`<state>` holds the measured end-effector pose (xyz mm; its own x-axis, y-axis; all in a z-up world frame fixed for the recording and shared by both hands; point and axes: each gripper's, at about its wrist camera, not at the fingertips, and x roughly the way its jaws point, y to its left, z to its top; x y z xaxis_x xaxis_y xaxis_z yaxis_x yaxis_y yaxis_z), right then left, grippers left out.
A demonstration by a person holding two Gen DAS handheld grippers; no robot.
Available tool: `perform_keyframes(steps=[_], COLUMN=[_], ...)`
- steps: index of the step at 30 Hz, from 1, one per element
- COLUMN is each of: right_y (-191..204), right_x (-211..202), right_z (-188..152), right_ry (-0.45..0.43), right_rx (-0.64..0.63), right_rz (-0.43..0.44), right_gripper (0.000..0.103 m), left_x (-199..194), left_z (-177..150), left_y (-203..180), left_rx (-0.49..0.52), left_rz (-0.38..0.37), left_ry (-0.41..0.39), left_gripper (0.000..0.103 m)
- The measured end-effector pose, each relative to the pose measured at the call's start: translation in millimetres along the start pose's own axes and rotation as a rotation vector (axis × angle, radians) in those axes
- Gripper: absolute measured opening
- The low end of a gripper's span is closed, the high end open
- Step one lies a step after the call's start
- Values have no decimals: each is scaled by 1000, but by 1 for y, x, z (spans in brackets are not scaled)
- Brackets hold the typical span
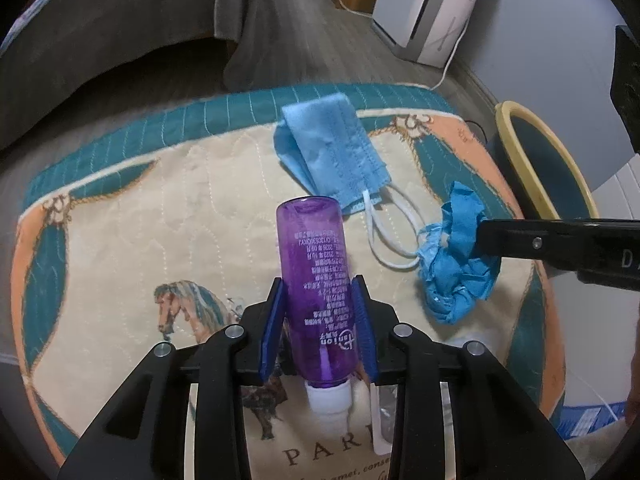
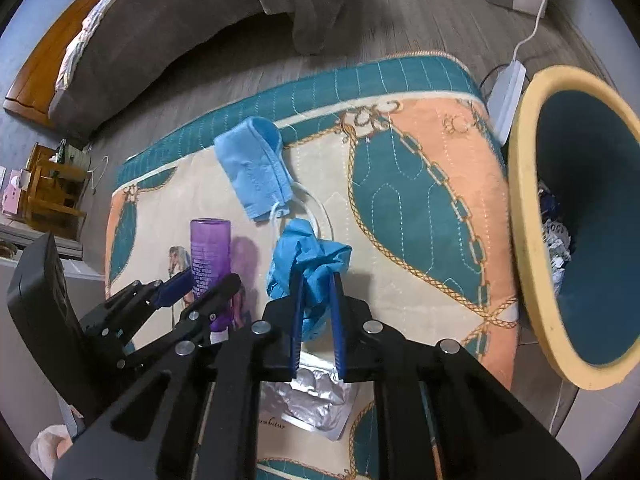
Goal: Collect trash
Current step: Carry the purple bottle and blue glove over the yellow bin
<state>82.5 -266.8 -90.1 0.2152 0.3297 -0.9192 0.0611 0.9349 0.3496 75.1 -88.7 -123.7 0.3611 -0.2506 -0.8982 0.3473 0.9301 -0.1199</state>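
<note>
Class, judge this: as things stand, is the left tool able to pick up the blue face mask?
Probably not yet: the left tool is shut on the purple bottle. The face mask lies uncovered on the mat beyond it, so the bottle must go first.

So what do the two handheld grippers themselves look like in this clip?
The left gripper and right gripper look identical: matte black angular linkage arms, round silver pivot pins, flat blue fingers. White lettering, cut off, marks the right one's side. No cables or sleeves visible.

Purple bottle (image 1: pixel 316 292), crumpled blue glove (image 2: pixel 308 268), folded blue mask (image 1: pixel 332 152) on quilt.
</note>
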Motion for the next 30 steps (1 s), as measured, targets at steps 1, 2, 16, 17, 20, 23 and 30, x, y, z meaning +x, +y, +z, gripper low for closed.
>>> perform_keyframes(steps=[1, 2, 16, 17, 20, 23, 30], right_y=[1, 0, -25, -26, -34, -46, -78], right_x=[-6, -11, -134, -145, -171, -182, -177], right_z=[-1, 0, -1, -3, -10, -20, -32], right_ry=[-13, -21, -289, -314, -368, -383, -370], right_rx=[-8, -8, 40, 40, 38, 55, 99], right_rz=[-8, -8, -71, -83, -105, -109, -175], right_gripper=[12, 12, 12, 12, 12, 12, 12], left_x=[-3, -7, -117, -127, -154, -168, -145], left_z=[0, 1, 43, 47, 60, 58, 48], left_y=[-2, -3, -52, -58, -80, -94, -118], left_rx=[6, 12, 139, 153, 212, 255, 257], left_rz=[4, 8, -16, -17, -26, -35, -106], left_ry=[-7, -16, -220, -238, -280, -299, -262], left_gripper=[34, 34, 33, 33, 33, 33, 33])
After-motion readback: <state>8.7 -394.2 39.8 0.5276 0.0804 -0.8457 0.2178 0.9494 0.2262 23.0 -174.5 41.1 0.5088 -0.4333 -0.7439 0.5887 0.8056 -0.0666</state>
